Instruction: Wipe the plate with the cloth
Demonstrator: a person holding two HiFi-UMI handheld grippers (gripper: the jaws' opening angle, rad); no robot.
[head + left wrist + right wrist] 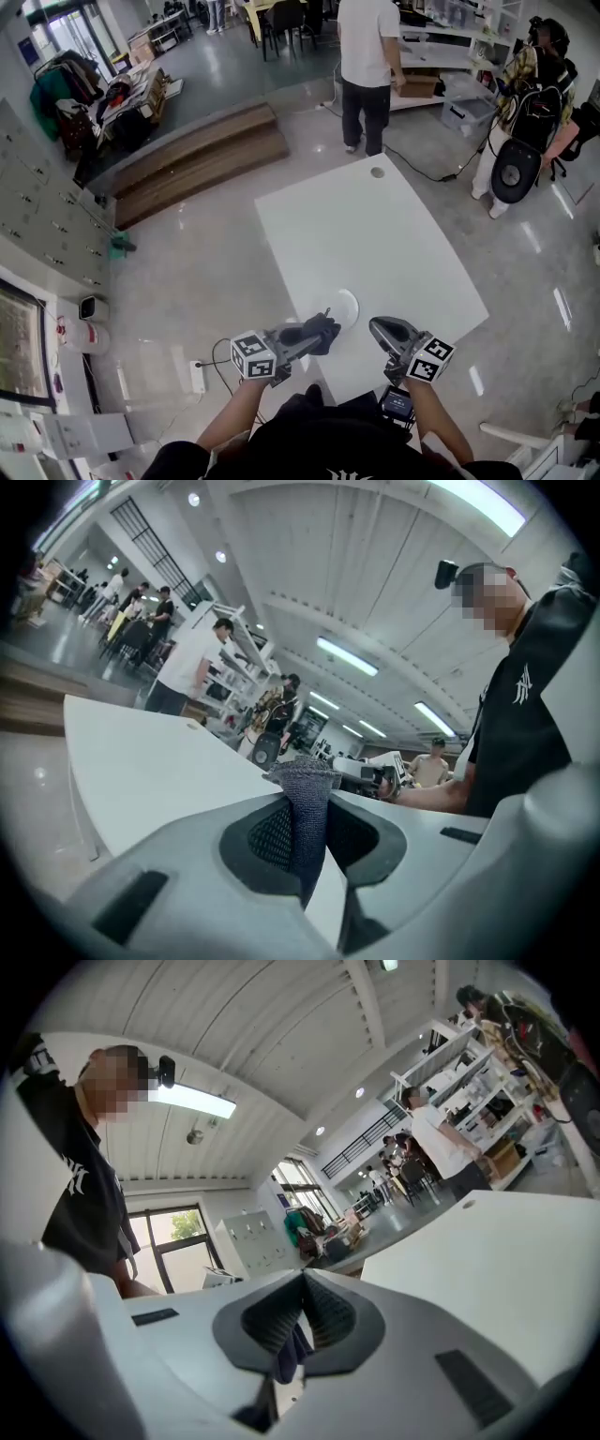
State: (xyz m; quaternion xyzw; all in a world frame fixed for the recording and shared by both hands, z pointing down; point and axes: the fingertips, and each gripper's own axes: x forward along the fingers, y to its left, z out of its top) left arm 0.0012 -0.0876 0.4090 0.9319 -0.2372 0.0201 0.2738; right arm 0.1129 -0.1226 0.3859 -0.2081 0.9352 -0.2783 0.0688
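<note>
Open room was left over the table (375, 225) beyond the plate (349, 302) and to its right. The plate's near left edge was blocked by the dark cloth (322, 330) clamped in the left gripper (309, 336). The right gripper (378, 328) was held near the plate's near right side.

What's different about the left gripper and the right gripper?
The left gripper pinches the dark cloth; the right gripper has its jaws shut on nothing. The left gripper sits at the white plate's edge; the right gripper is off to the side, apart from the plate. Both are grey and carry a marker cube.
</note>
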